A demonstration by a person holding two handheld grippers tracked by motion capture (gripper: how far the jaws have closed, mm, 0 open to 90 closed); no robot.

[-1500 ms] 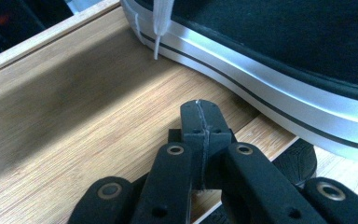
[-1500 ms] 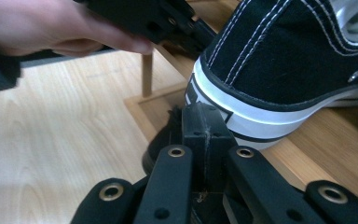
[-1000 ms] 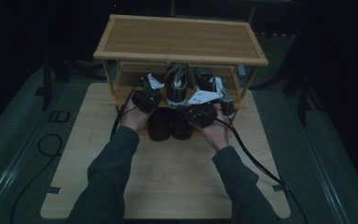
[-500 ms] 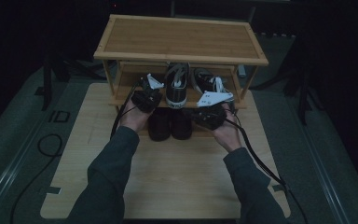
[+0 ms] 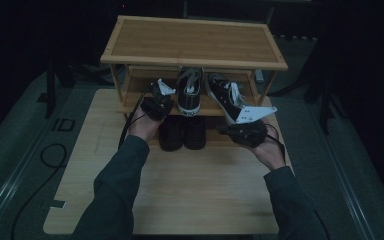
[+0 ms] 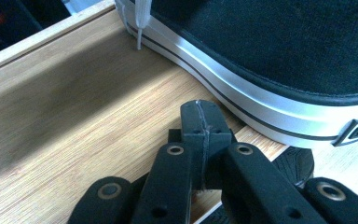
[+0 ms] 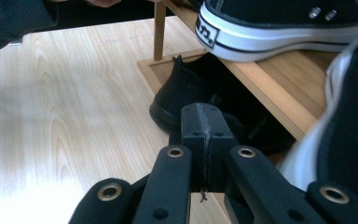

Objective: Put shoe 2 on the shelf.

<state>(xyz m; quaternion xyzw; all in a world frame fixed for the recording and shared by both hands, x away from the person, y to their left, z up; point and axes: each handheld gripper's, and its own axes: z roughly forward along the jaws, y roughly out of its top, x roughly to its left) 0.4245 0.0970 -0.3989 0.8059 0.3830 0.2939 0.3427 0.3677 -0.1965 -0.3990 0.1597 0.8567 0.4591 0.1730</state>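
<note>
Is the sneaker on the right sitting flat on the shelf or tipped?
Tipped. The right sneaker hangs slanted over the shelf edge; the other sneaker sits flat.

Dark grey sleeves; each black tool has brass-ringed screws.

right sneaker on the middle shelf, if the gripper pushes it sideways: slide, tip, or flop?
The right sneaker already sits skewed with its heel past the shelf edge, so a push may well tip it off. Its canvas upper would probably give; the rubber sole probably grips the wood rather than sliding. Loose laces could snag.
</note>
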